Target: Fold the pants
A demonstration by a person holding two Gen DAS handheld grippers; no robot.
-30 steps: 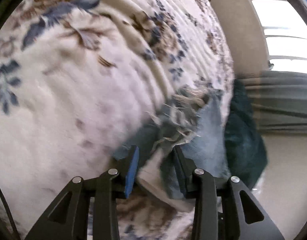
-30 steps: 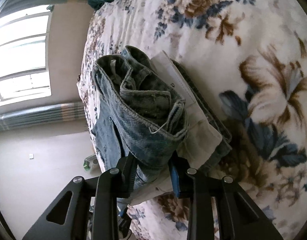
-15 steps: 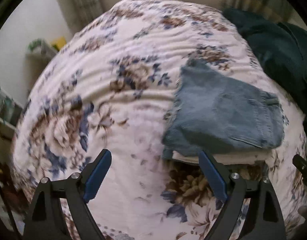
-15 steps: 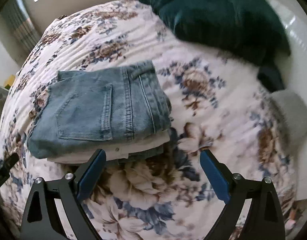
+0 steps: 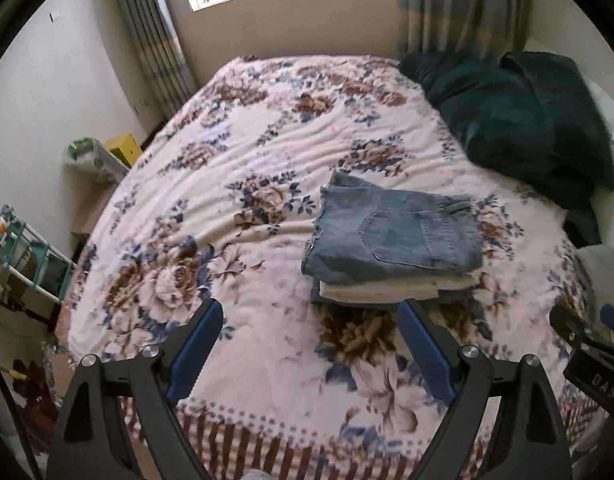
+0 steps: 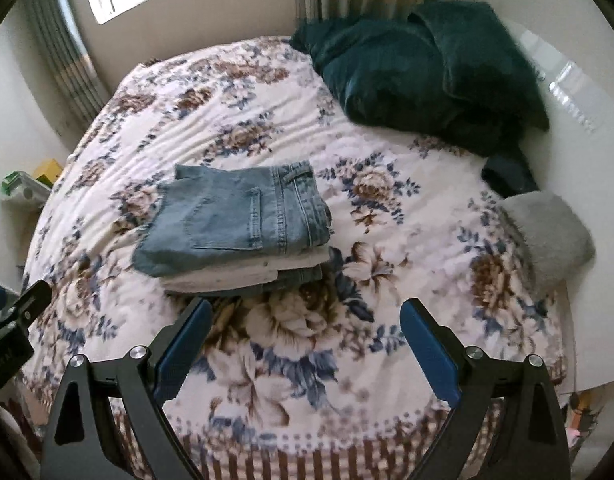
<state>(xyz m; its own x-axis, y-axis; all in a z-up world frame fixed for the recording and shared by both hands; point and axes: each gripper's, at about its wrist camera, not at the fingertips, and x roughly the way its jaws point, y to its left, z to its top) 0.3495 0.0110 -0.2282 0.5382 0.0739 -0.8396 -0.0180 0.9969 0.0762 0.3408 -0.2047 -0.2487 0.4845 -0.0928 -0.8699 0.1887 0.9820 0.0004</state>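
Note:
Folded light-blue jeans [image 5: 391, 236] lie on top of a small stack on the floral bedspread [image 5: 227, 168], with a folded white garment [image 5: 387, 290] under them. The stack also shows in the right wrist view [image 6: 235, 216]. My left gripper [image 5: 309, 344] is open and empty, held above the bed's near edge, short of the stack. My right gripper [image 6: 305, 344] is open and empty, also back from the stack. Each gripper's body shows at the edge of the other's view [image 5: 587, 352] [image 6: 11, 328].
A dark green blanket [image 5: 519, 120] is heaped at the bed's far right. A grey cushion [image 6: 547, 236] lies at the right edge. A window and curtains [image 5: 463, 4] are behind the bed. Shelves and clutter [image 5: 23, 256] stand on the floor at the left.
Both grippers let go of the jeans, opened and pulled back and up from the bed. The jeans now rest folded on the stack.

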